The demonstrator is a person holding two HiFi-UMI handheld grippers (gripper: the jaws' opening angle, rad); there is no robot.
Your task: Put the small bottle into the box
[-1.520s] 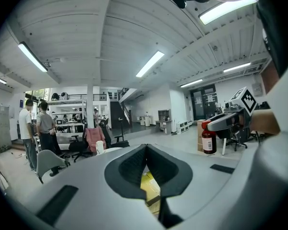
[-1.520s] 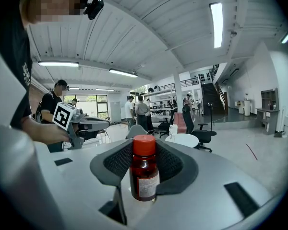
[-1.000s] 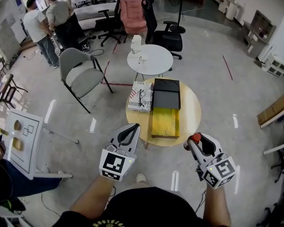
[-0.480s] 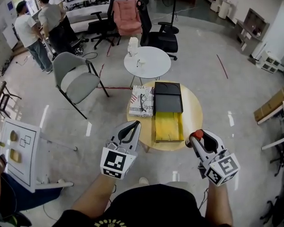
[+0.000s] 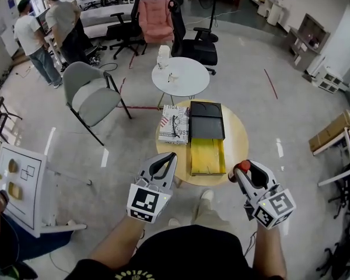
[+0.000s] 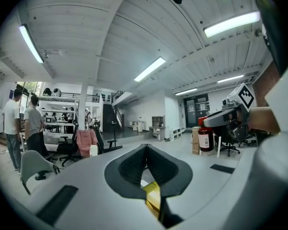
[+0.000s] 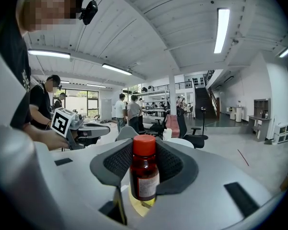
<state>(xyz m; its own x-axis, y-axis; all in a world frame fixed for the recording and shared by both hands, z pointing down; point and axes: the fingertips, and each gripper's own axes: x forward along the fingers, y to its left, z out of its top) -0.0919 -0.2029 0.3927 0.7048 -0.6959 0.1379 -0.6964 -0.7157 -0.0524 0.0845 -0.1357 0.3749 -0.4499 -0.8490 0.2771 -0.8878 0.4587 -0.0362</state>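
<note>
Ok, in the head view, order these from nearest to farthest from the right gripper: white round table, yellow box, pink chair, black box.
1. yellow box, just left of the right gripper holding the small bottle
2. black box, behind the yellow box
3. white round table, beyond
4. pink chair, far upper left

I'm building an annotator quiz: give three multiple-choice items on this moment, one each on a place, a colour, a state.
1. The black box lies on: A a round wooden table; B a shelf; C a cart.
2. The cap of the small bottle is: A blue; B red; C white.
3. The left gripper is: A wide open; B clamping a cup; C shut, empty.
Answers: A, the head view shows it there; B, a red cap shows between the right gripper's jaws; C, its jaws meet with nothing between.
</note>
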